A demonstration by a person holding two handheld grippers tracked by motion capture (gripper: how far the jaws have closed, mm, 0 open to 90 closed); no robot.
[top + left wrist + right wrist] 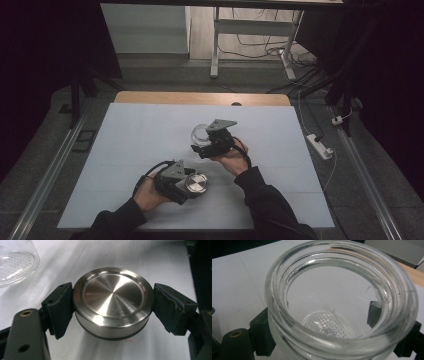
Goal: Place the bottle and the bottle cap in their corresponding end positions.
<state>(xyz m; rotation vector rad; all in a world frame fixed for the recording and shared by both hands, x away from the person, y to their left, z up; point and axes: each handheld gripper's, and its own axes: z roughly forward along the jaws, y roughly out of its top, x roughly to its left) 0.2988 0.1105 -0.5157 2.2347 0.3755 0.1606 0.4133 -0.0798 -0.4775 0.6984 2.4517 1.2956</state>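
Squarely between left tool (112, 315) pads: lid (112, 302)

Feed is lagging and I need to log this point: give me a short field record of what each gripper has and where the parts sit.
left gripper: shut on the steel lid, pads on its rim
right gripper: shut on the glass jar
jar: open, nothing visible inside, dimpled base
lid and jar: apart, lid nearer the person
surface: white table
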